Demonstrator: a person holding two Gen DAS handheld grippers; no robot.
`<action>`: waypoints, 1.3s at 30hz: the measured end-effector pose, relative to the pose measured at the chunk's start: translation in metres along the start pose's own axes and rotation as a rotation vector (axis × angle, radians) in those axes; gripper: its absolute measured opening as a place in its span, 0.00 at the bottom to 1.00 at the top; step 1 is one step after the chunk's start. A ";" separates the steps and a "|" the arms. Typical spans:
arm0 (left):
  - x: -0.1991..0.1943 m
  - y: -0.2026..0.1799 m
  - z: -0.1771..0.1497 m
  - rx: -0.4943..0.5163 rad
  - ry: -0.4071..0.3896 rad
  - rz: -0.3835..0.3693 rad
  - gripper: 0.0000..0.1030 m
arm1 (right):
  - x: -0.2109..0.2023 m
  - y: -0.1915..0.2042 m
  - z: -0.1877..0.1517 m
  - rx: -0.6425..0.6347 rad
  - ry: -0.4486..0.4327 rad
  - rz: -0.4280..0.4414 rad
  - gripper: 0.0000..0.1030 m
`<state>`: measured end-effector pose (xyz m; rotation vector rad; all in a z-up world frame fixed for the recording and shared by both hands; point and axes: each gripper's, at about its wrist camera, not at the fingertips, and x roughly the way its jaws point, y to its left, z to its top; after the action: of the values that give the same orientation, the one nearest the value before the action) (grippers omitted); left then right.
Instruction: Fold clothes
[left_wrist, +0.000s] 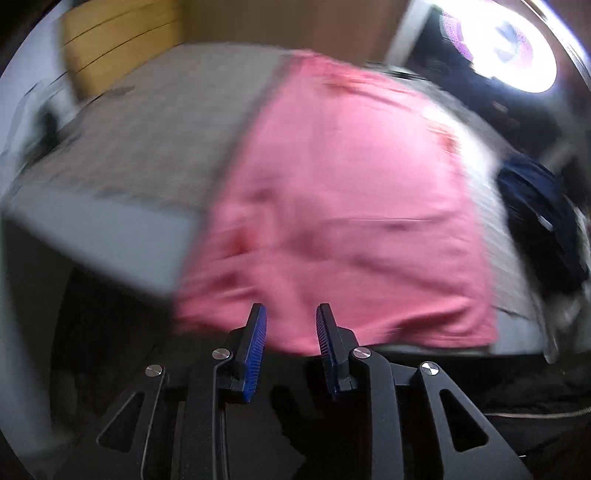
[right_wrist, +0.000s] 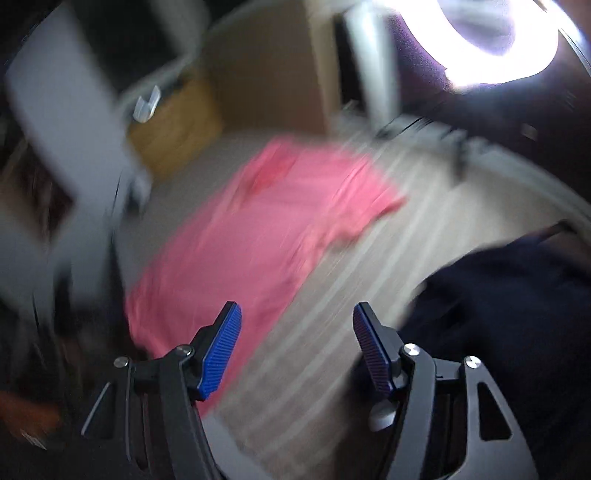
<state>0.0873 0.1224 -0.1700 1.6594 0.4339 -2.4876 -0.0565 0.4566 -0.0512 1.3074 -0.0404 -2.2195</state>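
Left wrist view: left gripper (left_wrist: 291, 325), jaws parted and empty, hovers at the near hem of the pink garment (left_wrist: 343, 206) spread on the striped bed (left_wrist: 155, 147). Right wrist view: right gripper (right_wrist: 297, 332), spread wide and empty, sits over bedding between the pink garment and a dark garment (right_wrist: 517, 314), probably poised to grasp.

Pink garment (left_wrist: 332, 206) lies spread flat on the grey striped surface (right_wrist: 369, 295), lightly creased, one sleeve (right_wrist: 373, 199) extended to the side. Dark navy garment (right_wrist: 509, 314) lies bunched near it, apart. Frames blurred.
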 end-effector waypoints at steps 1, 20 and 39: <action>0.002 0.015 -0.002 -0.023 0.018 0.031 0.26 | 0.014 0.013 -0.014 -0.006 0.032 0.014 0.60; 0.030 0.020 0.010 0.187 0.036 -0.010 0.27 | 0.118 0.125 -0.142 0.112 0.203 -0.120 0.48; 0.010 -0.017 0.005 0.333 0.017 -0.099 0.27 | 0.078 0.133 -0.143 0.131 0.212 -0.054 0.11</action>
<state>0.0746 0.1375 -0.1750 1.8135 0.1072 -2.7420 0.0911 0.3425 -0.1486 1.6265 -0.0736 -2.1403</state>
